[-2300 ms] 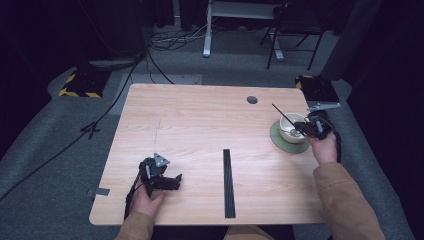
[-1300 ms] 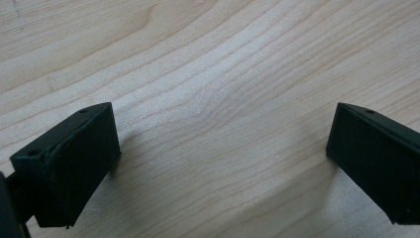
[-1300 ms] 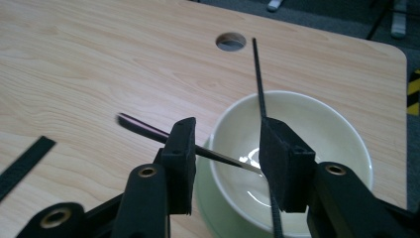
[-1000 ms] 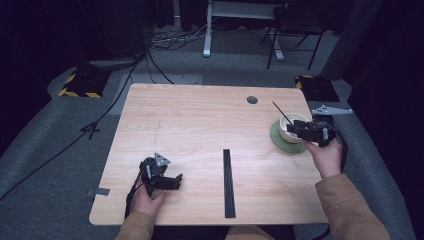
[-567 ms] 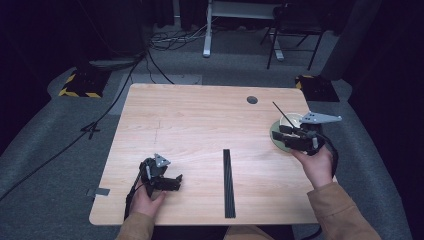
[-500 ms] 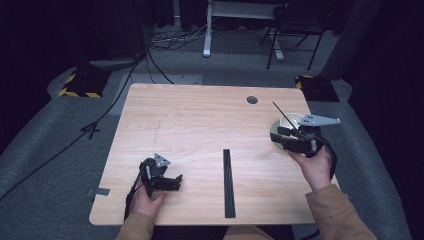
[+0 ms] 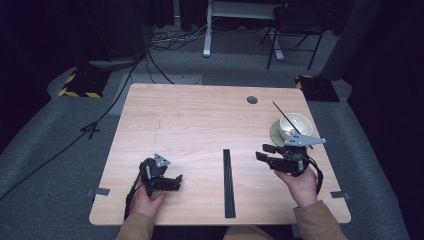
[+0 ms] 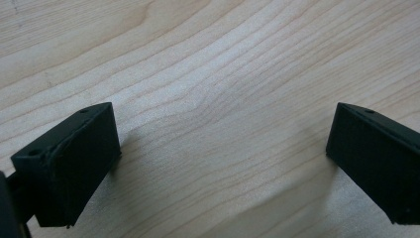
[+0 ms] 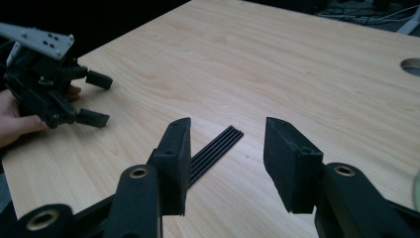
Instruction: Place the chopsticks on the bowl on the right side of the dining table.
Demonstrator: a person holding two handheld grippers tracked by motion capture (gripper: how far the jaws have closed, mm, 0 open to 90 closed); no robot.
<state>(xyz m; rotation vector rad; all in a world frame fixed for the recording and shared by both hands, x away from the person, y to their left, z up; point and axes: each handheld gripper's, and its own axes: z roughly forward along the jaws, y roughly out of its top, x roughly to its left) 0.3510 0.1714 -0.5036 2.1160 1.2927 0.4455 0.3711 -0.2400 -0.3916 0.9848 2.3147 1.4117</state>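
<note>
A cream bowl (image 7: 294, 124) sits on a green saucer (image 7: 274, 134) at the table's right side, with a thin black stick (image 7: 281, 113) leaning out of it. My right gripper (image 7: 264, 152) hovers just in front and to the left of the bowl, open, nothing between its jaws (image 9: 225, 158). A flat black ribbed strip (image 7: 227, 182) lies on the wood between my two hands, and it shows past the right gripper's jaws as the ribbed strip (image 9: 214, 152). My left gripper (image 7: 171, 181) rests near the front left, wide open over bare wood (image 8: 223, 148).
The wooden table (image 7: 200, 120) has a round cable hole (image 7: 252, 100) at the back right. Across the table, the right gripper view takes in the left gripper (image 9: 99, 99) held in a hand. Cables, a desk frame and a chair stand on the dark floor beyond.
My right gripper has drawn back from the bowl toward the front and left, turning to point across the table. The left gripper has stayed put.
</note>
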